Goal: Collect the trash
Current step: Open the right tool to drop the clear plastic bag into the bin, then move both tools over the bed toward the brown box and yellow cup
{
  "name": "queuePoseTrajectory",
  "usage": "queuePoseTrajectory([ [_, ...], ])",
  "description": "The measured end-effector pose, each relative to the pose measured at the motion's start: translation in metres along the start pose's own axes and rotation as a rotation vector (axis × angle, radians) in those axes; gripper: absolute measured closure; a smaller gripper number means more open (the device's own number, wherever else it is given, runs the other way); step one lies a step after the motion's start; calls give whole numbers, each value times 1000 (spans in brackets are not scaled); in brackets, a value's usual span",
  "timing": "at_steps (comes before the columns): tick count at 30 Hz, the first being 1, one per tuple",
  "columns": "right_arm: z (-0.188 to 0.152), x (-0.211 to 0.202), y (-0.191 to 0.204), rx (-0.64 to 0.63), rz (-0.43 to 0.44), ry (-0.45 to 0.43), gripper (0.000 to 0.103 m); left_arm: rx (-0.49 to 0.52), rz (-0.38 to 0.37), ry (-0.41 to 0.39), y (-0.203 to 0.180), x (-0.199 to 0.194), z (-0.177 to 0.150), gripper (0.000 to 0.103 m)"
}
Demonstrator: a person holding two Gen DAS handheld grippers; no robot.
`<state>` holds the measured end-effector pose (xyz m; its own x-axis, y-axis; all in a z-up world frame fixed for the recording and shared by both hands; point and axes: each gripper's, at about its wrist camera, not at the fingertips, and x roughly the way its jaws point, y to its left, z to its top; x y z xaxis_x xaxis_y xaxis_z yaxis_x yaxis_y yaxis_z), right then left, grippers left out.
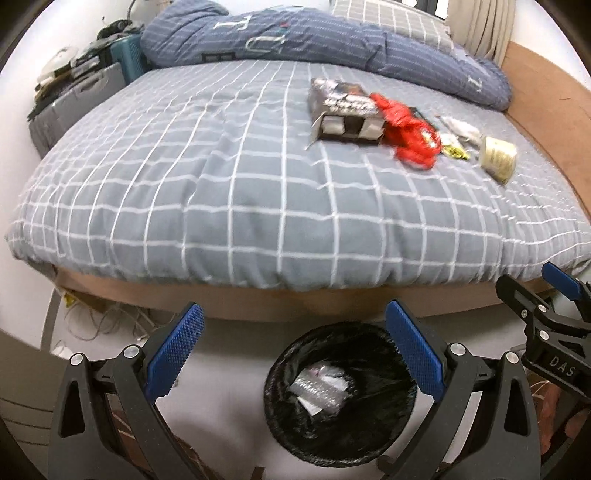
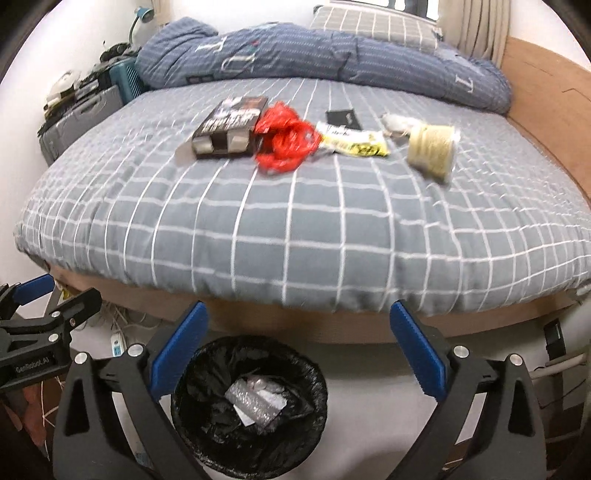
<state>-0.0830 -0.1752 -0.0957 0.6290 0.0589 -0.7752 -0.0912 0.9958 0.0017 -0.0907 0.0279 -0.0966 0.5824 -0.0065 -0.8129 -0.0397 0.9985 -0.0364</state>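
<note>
Trash is lying mid-bed: dark carton (image 2: 231,127), red plastic bag (image 2: 286,138), yellow wrapper (image 2: 352,142), tape roll (image 2: 432,147). Bin (image 2: 249,406) is sitting on the floor, holding a silvery wrapper (image 2: 255,402). Right gripper (image 2: 299,354) and left gripper (image 1: 293,354) are hanging released, empty. Best reaching for the nearest piece, pinching low.

One bin (image 2: 249,406) stands on the floor below the jaws, with one silvery wrapper (image 2: 255,404) in it. Beyond the jaws, on one bed (image 2: 258,229), lie six pieces of trash: one dark box (image 2: 231,127), one red bag (image 2: 286,138), one yellow-and-white wrapper (image 2: 352,142), one small black card (image 2: 343,119), one crumpled white scrap (image 2: 397,124) and one pale roll (image 2: 432,147). At the far end of the bed are one blue quilt (image 2: 314,55) and one checked pillow (image 2: 373,24). Two grippers show: the left gripper (image 1: 291,350) and the right gripper (image 2: 297,350).
</note>
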Motion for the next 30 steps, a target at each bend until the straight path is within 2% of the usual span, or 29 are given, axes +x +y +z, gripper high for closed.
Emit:
queuePoseTrajectory([
  [13, 52, 4, -49, 34, -59, -59, 8, 42, -4, -58, -31, 5, 66, 6],
  [30, 120, 58, -117, 71, -141, -51, 8, 34, 9, -37, -54, 73, 170, 6],
])
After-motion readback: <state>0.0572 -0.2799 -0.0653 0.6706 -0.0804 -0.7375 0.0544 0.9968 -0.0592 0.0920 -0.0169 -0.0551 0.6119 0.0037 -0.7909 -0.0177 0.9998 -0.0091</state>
